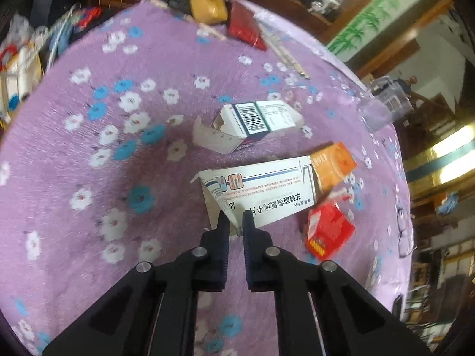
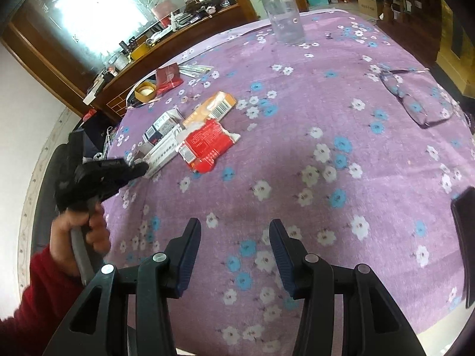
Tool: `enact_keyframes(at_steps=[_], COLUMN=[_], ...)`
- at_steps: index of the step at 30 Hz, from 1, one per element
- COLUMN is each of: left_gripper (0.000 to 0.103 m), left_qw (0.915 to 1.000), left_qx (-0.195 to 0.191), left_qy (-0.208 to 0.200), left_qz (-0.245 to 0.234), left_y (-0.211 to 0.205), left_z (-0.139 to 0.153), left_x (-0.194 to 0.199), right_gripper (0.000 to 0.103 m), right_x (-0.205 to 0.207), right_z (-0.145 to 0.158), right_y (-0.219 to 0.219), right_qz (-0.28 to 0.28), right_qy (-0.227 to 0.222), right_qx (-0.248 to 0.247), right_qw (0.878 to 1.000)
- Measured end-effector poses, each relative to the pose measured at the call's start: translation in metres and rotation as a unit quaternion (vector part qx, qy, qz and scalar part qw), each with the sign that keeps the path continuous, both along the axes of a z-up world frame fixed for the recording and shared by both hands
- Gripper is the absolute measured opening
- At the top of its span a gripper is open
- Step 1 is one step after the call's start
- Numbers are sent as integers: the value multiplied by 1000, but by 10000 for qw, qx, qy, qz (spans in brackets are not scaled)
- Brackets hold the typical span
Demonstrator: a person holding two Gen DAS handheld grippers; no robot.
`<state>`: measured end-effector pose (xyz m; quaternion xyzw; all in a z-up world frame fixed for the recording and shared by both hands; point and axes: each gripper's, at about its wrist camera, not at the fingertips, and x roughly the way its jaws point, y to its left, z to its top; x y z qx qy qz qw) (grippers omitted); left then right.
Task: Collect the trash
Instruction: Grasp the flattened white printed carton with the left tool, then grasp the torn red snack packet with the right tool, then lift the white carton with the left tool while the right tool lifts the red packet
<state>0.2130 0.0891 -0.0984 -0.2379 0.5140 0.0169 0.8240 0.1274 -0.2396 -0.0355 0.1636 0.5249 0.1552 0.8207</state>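
A flattened white medicine box [image 1: 267,190] lies on the purple flowered tablecloth [image 1: 89,154]. My left gripper [image 1: 235,222] is shut on its near corner; in the right wrist view the left gripper [image 2: 142,167] sits at the end of that white box [image 2: 163,152]. Beside it lie a white barcode box [image 1: 258,117], an orange box [image 1: 334,166] and a red wrapper [image 1: 328,231]. My right gripper [image 2: 234,231] hangs open over bare cloth, well short of the red wrapper [image 2: 207,145].
A clear plastic cup [image 2: 285,17] stands at the far edge. Glasses [image 2: 415,98] lie at the right and a dark phone [image 2: 464,237] at the right rim. A yellow tape roll [image 2: 145,90] and a red packet [image 2: 169,77] sit at the far left. A red-sleeved hand [image 2: 80,231] holds the left gripper.
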Motion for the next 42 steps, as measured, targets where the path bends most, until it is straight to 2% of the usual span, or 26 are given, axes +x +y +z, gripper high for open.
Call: enact_keyframes(at_steps=[4, 9, 14, 20, 23, 25, 27, 33, 42], left_gripper=[8, 8, 8, 8, 8, 8, 8, 8, 8], left_qw=[9986, 9938, 9908, 9894, 9881, 9870, 9864, 9841, 9800], left_qx=[348, 798, 1013, 1144, 1232, 1302, 1349, 1473, 1599], left_qy=[-375, -772, -889, -840, -840, -849, -859, -929, -1162], left_qz=[-128, -52, 90, 309, 372, 397, 384, 342, 210], left_y=[2, 15, 33, 54, 61, 62, 63, 56, 38], left_z=[20, 44, 54, 55, 57, 58, 59, 61, 68], left_x=[-36, -81, -113, -139, -146, -148, -150, -150, -151], right_gripper=[52, 52, 52, 52, 49, 36, 27, 17, 17], right_x=[23, 72, 114, 139, 146, 150, 151, 138, 69], right_z=[-4, -25, -52, -77, -84, -88, -89, -72, -18], right_y=[12, 32, 49, 67, 77, 84, 90, 99, 109], right_qz=[73, 22, -101, -196, -209, -174, -172, 147, 656], right_qy=[84, 392, 649, 885, 938, 976, 897, 489, -435], right_qx=[343, 629, 643, 600, 490, 418, 286, 329, -103], right_qw=[9994, 9972, 9958, 9941, 9942, 9942, 9954, 9982, 9968])
